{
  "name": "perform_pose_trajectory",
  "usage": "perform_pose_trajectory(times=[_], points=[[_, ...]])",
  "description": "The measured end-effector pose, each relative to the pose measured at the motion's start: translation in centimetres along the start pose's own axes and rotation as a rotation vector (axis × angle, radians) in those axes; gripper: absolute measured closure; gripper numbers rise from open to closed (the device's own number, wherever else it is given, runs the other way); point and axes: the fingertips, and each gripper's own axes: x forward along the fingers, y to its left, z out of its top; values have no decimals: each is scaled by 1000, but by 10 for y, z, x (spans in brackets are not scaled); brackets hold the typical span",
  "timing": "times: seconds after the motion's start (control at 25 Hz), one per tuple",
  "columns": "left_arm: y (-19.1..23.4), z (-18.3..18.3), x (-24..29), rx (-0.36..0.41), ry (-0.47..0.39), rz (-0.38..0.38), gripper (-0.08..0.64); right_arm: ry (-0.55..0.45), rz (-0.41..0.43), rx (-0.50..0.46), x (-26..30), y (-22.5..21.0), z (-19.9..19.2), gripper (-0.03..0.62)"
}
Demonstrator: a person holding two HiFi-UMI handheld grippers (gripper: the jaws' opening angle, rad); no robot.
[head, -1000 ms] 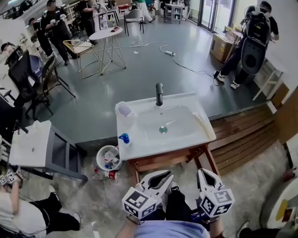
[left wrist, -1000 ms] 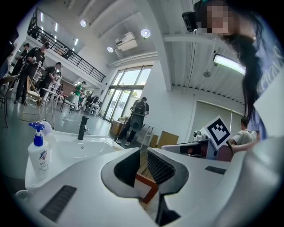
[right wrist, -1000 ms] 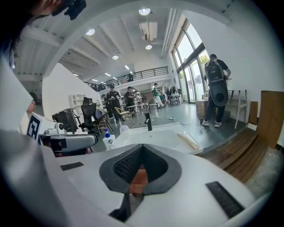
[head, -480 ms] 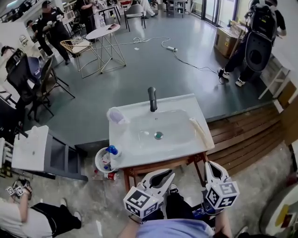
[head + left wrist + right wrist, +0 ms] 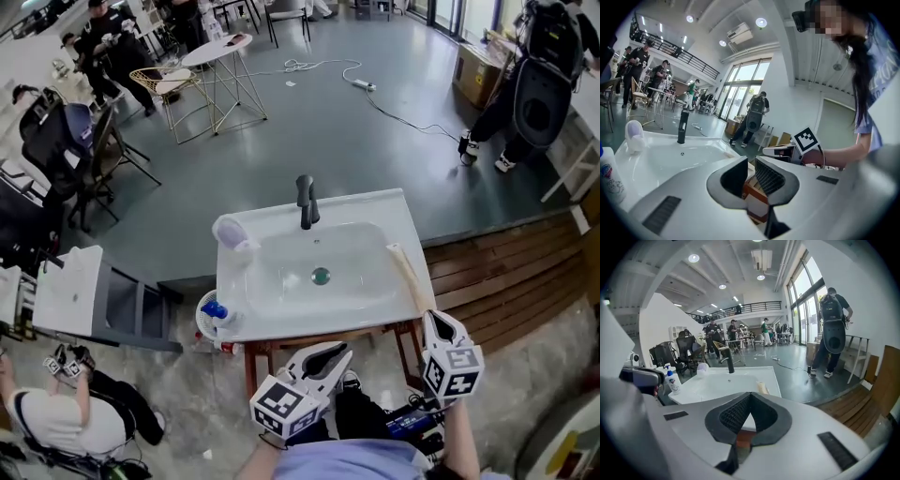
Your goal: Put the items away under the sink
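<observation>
two hand-held grippers in front of a white washbasin, both empty

seen from above, a white rectangular ceramic washbasin (image 5: 375,202) sits on a brown wooden frame (image 5: 323,337) on a grey floor. a black tap (image 5: 305,200) stands at the middle of its back edge. three items rest on the basin's rim, all on top rather than underneath. a pale rounded plastic cup (image 5: 230,232) is at the back left corner. a white pump bottle with a blue top (image 5: 216,310) is at the front left corner. a long beige object (image 5: 409,274), possibly a brush, lies along the right edge.

the person's left gripper (image 5: 345,351), white with a square-marker cube, is held low in front of the wooden frame, near its middle, pointing towards the basin. its own view shows the jaws barely apart, with a thin slit between the tips and nothing in it. the right gripper (image 5: 435,319) hangs by the basin's front right corner, near the beige object but not touching it. its jaws are pressed together at the tips and hold nothing. both grippers are clear of all three items.
</observation>
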Motion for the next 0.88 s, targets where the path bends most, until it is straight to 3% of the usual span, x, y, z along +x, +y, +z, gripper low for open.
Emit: perform_pose_trajectory(times=[0.44,0.72,0.76,0.84,0.88], points=[[16,-2,34,-25,26,44,512,133,89,-107,86,-40,-18,586],[28,0,45,-28,33,75,512,204,88,-125,127,-54,-35,582],[29,-1,46,-29,35,80,512,213,95,-122,131,-55,-37,567],[30,-2,45,-34,38,92,512,238,121,-115,136,-56,-43,428],[31,-3,44,-37,39,99,512,251,130,-114,138,-55,-46,422]])
